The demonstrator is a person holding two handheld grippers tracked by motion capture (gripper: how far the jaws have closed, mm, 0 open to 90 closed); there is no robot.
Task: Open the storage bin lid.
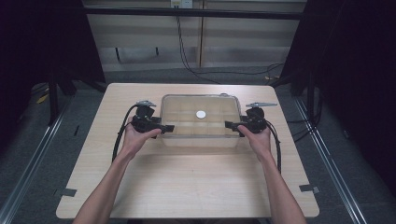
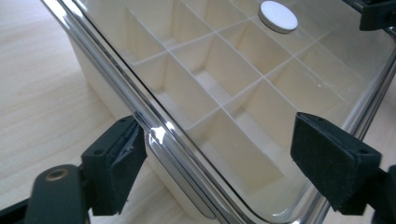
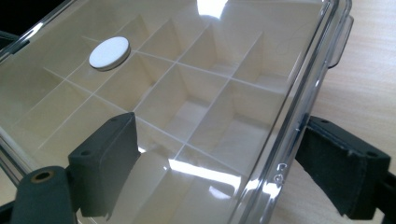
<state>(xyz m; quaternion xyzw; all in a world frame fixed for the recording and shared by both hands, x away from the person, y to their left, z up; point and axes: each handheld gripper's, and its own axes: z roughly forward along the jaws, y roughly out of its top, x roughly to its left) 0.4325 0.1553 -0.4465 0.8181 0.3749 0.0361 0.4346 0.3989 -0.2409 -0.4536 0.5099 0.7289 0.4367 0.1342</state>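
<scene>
Jaws of left gripper (image 2: 219, 163) and right gripper (image 3: 224, 172) spread wide, each straddling one end edge of the clear divided box (image 1: 200, 120); gripper views reveal compartments; white disc (image 1: 201, 114) on lid; box mid-tabletop (image 1: 187, 182).

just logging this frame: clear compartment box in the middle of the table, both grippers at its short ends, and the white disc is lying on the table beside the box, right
Not quite. The white disc is not on the table; it sits on the clear lid of the compartment box, near the middle, as the high view shows. The rest holds: the left gripper and right gripper are at the box's short ends.
</scene>
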